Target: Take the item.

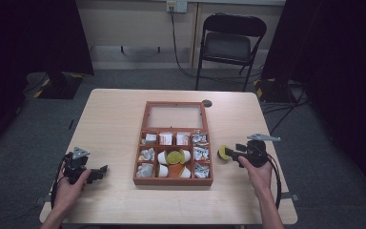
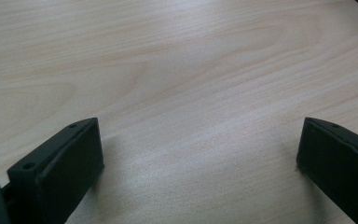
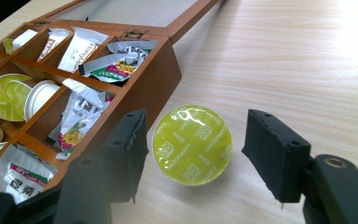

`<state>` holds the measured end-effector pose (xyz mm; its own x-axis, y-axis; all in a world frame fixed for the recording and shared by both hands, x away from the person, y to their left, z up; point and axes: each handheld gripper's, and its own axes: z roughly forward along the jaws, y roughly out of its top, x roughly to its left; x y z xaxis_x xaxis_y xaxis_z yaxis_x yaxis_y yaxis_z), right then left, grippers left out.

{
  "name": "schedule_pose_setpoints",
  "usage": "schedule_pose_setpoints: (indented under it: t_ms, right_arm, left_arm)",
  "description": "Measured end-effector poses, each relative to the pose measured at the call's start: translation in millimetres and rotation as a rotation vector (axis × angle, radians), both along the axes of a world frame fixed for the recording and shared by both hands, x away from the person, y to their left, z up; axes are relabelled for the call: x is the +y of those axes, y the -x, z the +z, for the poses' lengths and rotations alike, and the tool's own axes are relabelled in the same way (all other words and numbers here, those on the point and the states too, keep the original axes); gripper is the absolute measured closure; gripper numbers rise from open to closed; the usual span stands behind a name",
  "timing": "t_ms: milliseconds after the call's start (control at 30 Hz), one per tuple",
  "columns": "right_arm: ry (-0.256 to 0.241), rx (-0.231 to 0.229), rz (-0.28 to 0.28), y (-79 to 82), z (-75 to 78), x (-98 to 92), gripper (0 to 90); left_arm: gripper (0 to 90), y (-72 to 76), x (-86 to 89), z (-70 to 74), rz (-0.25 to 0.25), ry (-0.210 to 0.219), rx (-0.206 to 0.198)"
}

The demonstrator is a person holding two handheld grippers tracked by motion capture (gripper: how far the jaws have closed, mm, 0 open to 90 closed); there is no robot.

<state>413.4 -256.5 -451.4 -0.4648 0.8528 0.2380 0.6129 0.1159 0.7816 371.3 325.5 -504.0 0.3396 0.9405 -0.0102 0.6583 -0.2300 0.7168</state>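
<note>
A wooden box (image 1: 172,181) with its glass lid laid back sits mid-table, its compartments holding tea sachets and white coffee capsules. One capsule with a yellow-green foil lid (image 3: 192,144) stands on the table just right of the box (image 3: 154,87), seen small from above as capsule (image 1: 224,152). My right gripper (image 1: 232,153) is open, its jaws on either side of that capsule (image 3: 196,149) without touching it. My left gripper (image 1: 98,172) rests low at the table's front left, open over bare wood (image 2: 200,154).
A black folding chair (image 1: 230,44) stands beyond the table's far edge, with cables on the grey floor. A small dark round insert (image 1: 207,103) sits in the tabletop behind the box. Bare wood lies left of the box and along the front.
</note>
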Motion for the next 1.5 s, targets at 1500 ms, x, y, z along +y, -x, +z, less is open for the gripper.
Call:
schedule_pose_setpoints:
  t_ms: [1500]
  right_arm:
    - [0.271, 0.007, -0.238, 58.9, -48.3, -56.2, 14.5]
  left_arm:
    - [0.0, -0.1, 0.1, 0.0, 0.0, -0.002, 0.0]
